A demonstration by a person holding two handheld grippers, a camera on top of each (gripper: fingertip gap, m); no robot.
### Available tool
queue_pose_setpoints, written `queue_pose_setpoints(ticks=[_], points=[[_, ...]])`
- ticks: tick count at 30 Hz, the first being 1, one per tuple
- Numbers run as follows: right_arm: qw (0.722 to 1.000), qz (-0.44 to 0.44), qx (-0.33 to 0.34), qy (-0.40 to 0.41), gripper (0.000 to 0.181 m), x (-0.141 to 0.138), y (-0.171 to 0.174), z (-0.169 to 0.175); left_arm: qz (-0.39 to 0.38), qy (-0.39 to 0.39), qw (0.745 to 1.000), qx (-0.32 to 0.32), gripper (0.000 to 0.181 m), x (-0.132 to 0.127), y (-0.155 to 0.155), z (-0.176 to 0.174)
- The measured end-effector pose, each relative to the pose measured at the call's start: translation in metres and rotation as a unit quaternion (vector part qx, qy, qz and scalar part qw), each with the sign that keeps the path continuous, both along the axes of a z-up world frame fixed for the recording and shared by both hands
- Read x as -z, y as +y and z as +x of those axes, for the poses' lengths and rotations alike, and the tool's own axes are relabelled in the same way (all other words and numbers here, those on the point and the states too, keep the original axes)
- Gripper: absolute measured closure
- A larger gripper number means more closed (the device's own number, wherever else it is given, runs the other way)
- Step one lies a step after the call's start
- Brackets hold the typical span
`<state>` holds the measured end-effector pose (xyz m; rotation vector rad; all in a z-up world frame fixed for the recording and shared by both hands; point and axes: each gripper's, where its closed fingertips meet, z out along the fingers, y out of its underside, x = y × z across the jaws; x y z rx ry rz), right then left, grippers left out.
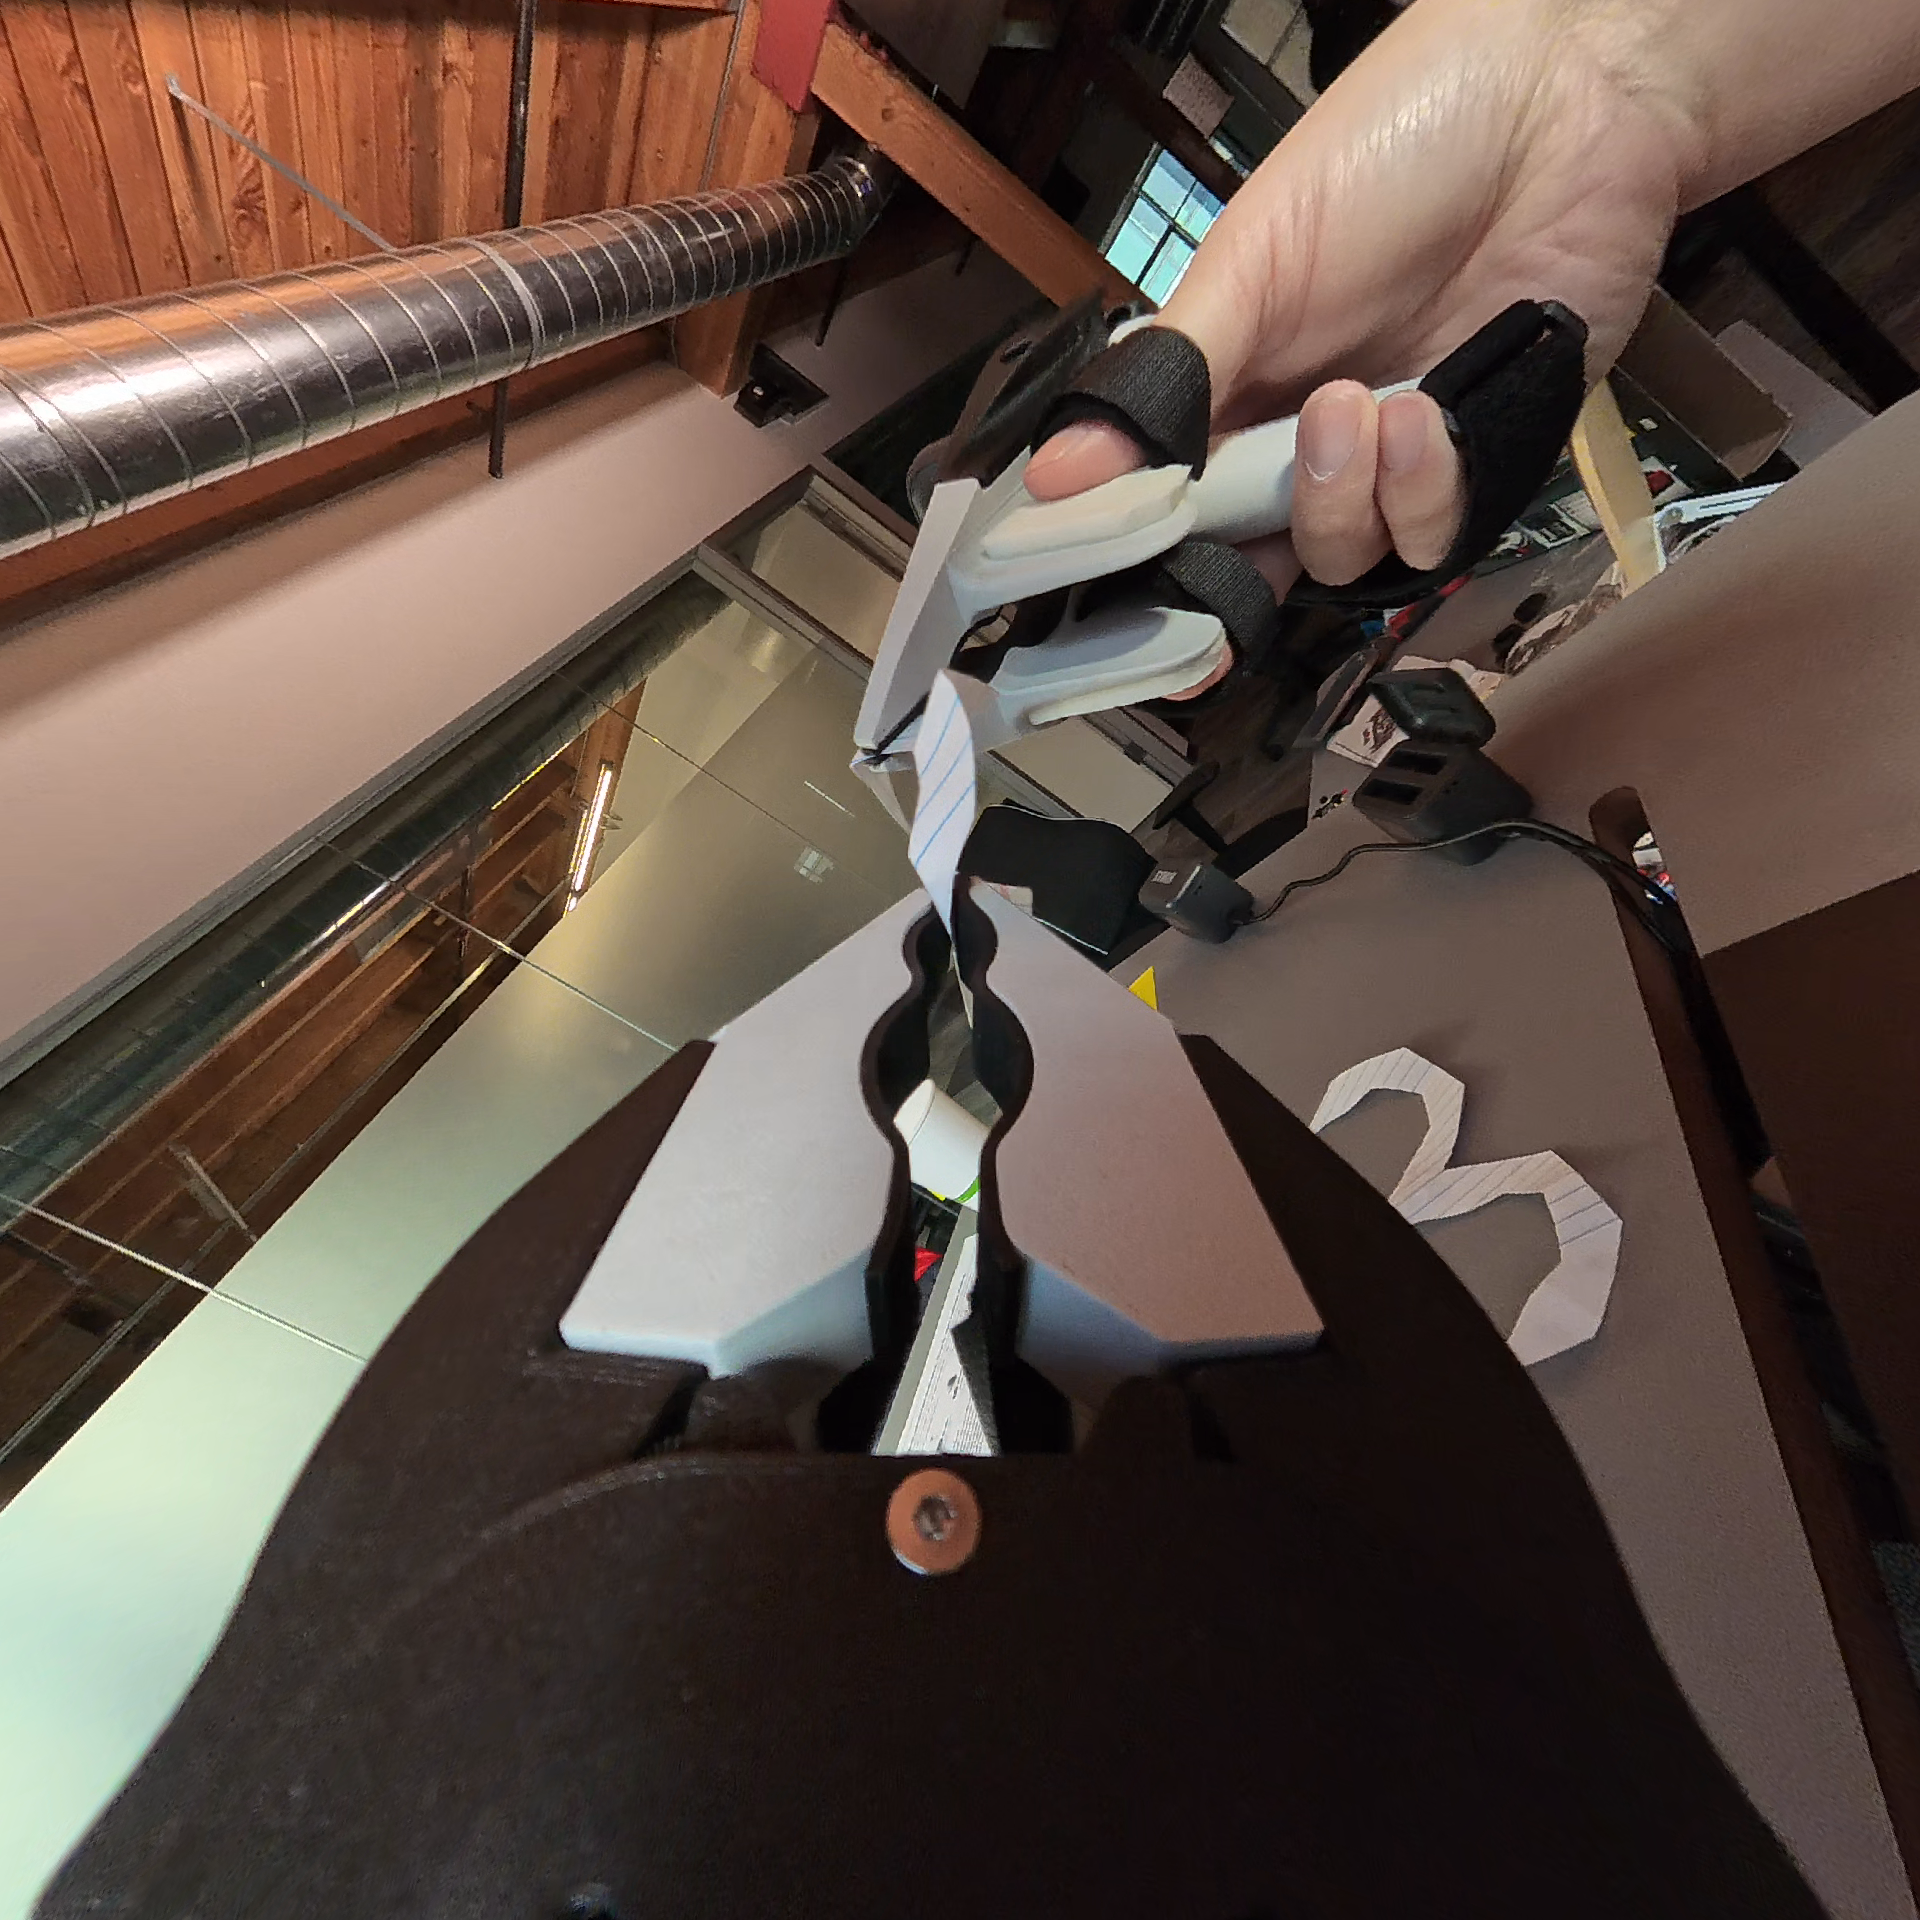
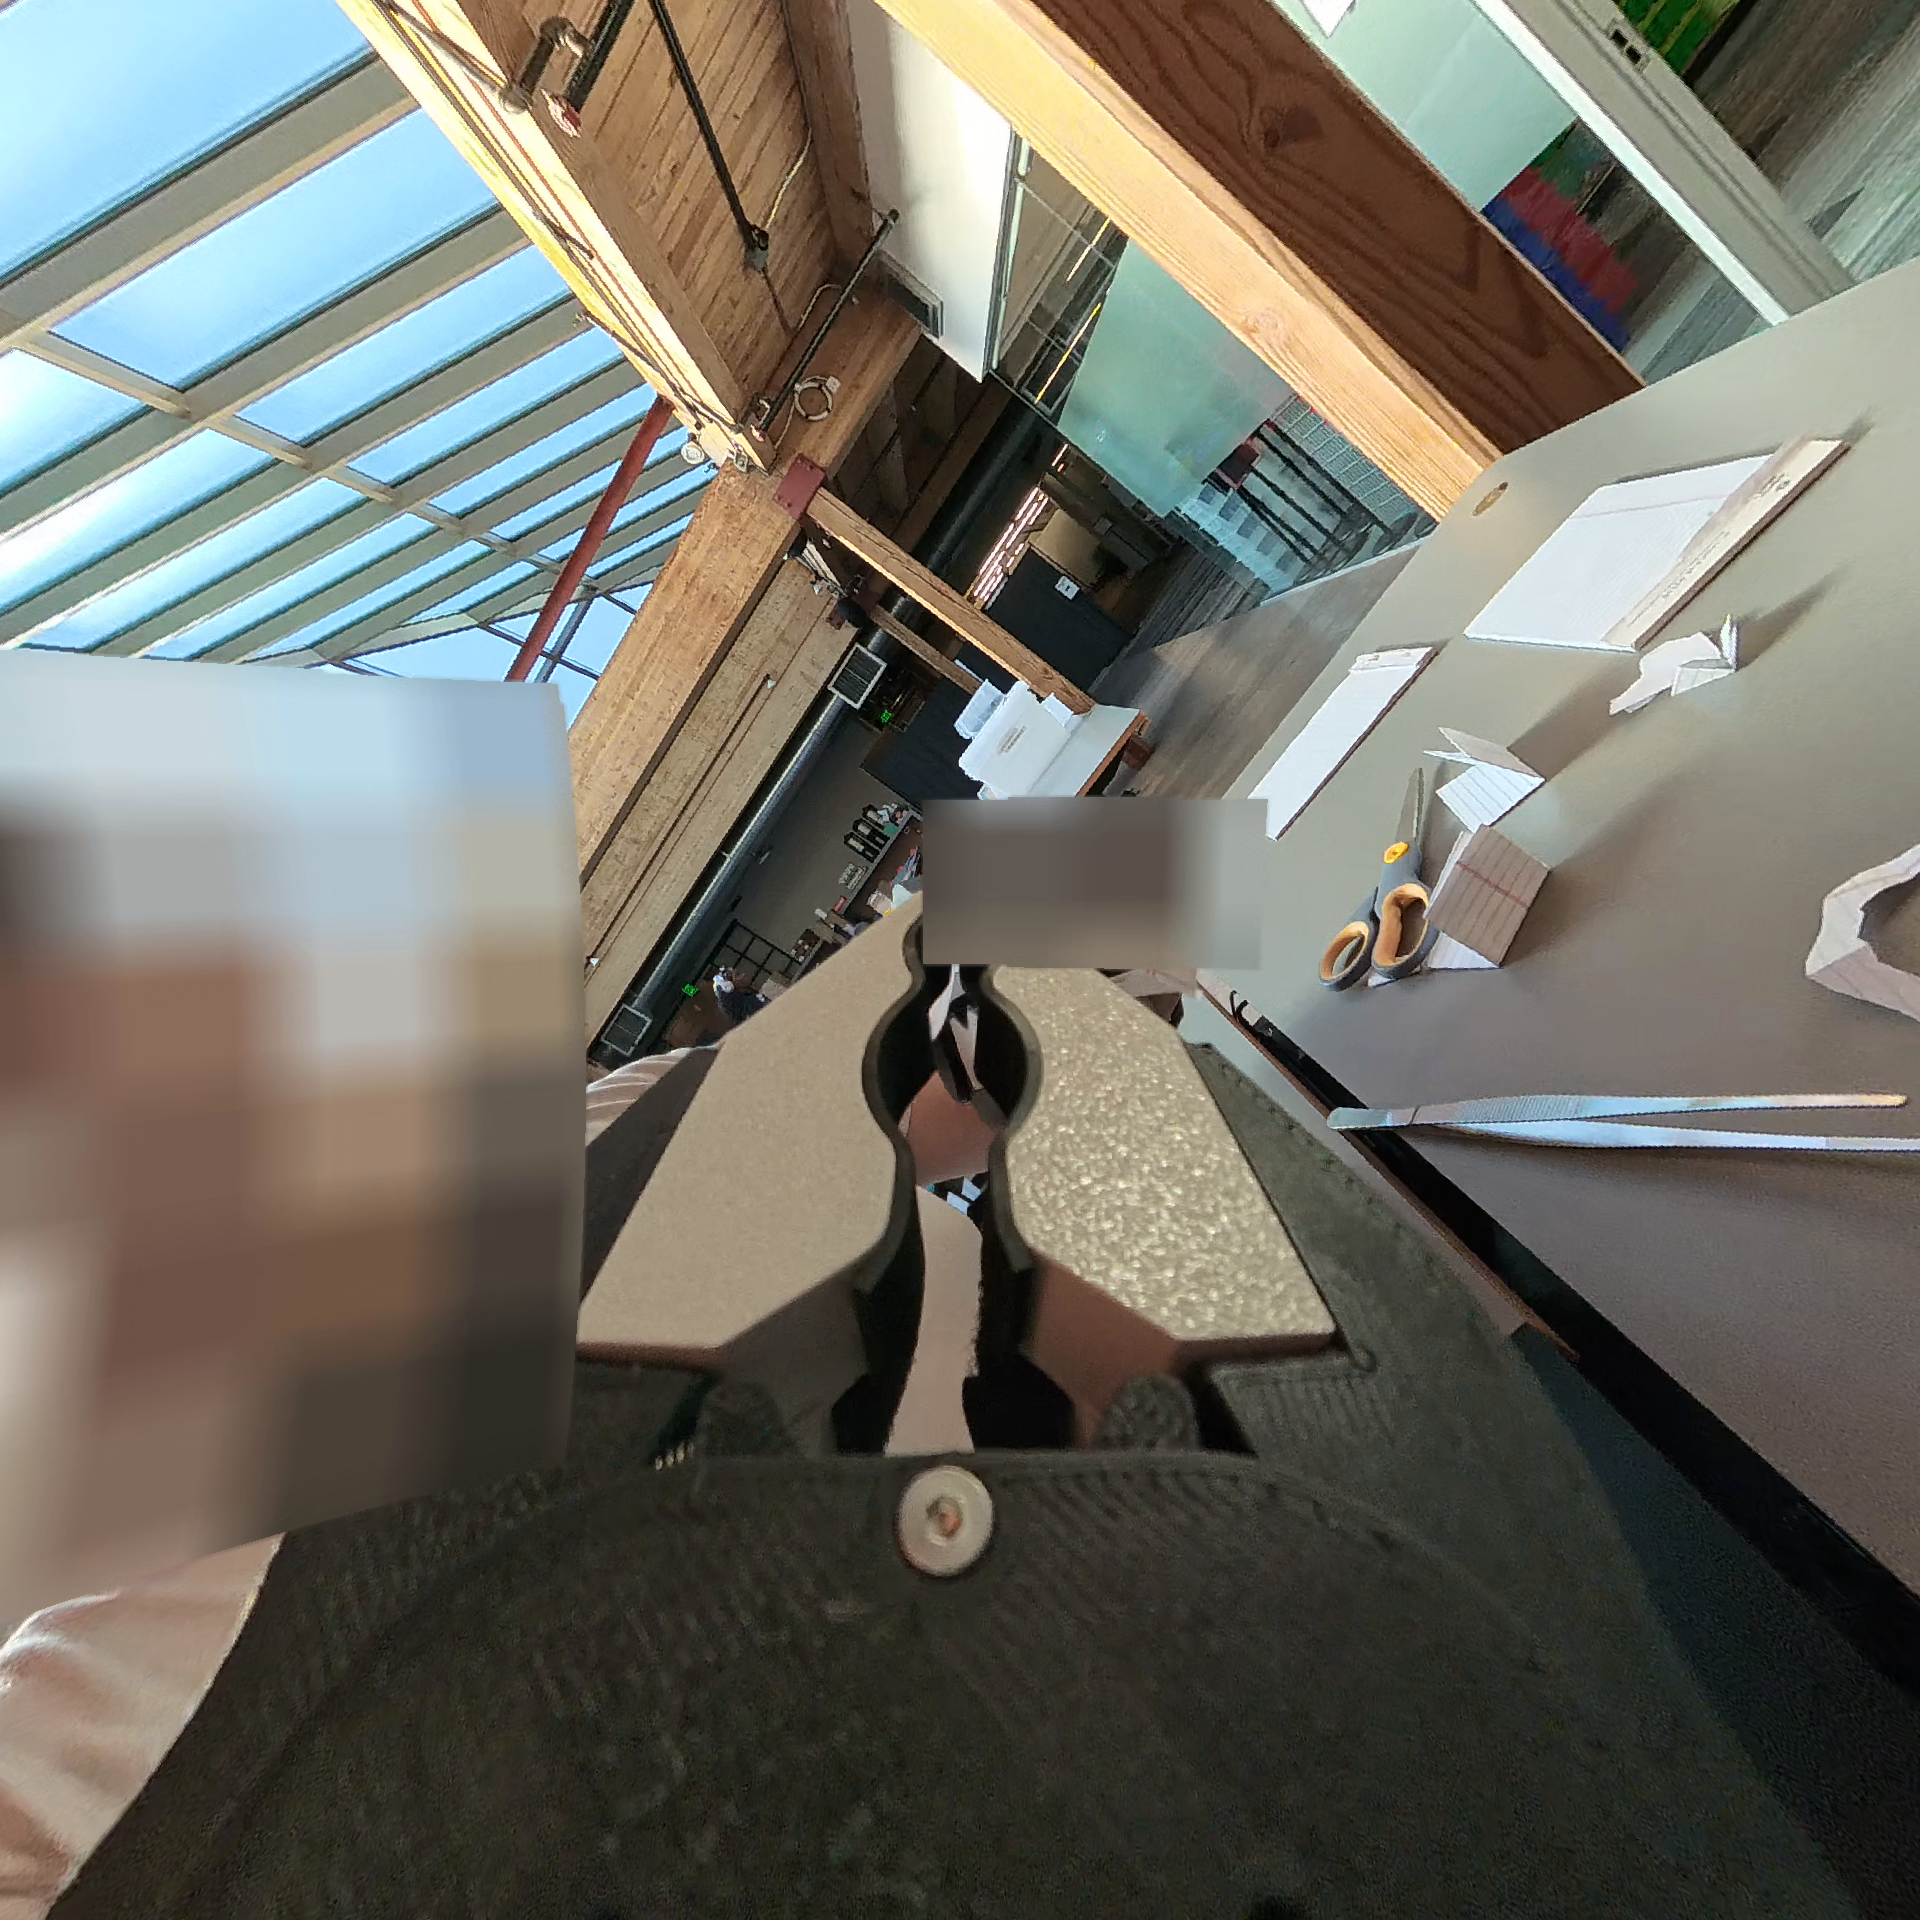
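In the left wrist view a narrow strip of white lined paper [image 1: 943, 805] hangs in the air between two grippers. My left gripper [image 1: 961, 914] is shut on the strip's lower end. The right gripper [image 1: 871, 750], strapped to a person's hand [image 1: 1434, 260], pinches the strip's upper end with its grey fingers [image 1: 914, 623] closed. In the right wrist view the right gripper [image 2: 954, 982] has its tips partly under a blurred patch, and a sliver of white paper [image 2: 948, 1003] shows between its fingers. Both grippers are raised above the grey table [image 1: 1455, 987].
A curly cut piece of lined paper [image 1: 1507, 1226] lies on the table. Black devices with a cable [image 1: 1444, 769] stand at the back. The right wrist view shows scissors [image 2: 1382, 925], long metal tweezers [image 2: 1621, 1117], a stack of lined cards [image 2: 1486, 883], a notepad [image 2: 1621, 561] and paper scraps [image 2: 1683, 665]. Only a small space, under 4 cm, lies between the two pairs of fingers.
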<state>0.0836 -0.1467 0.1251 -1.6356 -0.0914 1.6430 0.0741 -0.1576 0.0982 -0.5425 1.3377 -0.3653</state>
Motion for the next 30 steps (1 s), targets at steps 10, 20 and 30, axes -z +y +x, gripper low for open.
queue_pose_setpoints(ticks=[10,20,30], points=[[0.998,0.036,-0.054,-0.013,0.181,-0.005,0.015,0.003,-0.086,-0.032,0.996,-0.012,0.181,-0.011,0.026,-0.013],[0.961,0.116,-0.225,-0.109,0.181,-0.012,-0.015,-0.007,-0.377,0.071,0.895,0.227,0.141,-0.006,-0.007,-0.041],[0.864,0.188,-0.383,-0.268,0.181,0.009,-0.043,-0.025,-0.568,0.274,0.654,0.418,0.129,-0.01,-0.01,0.002]])
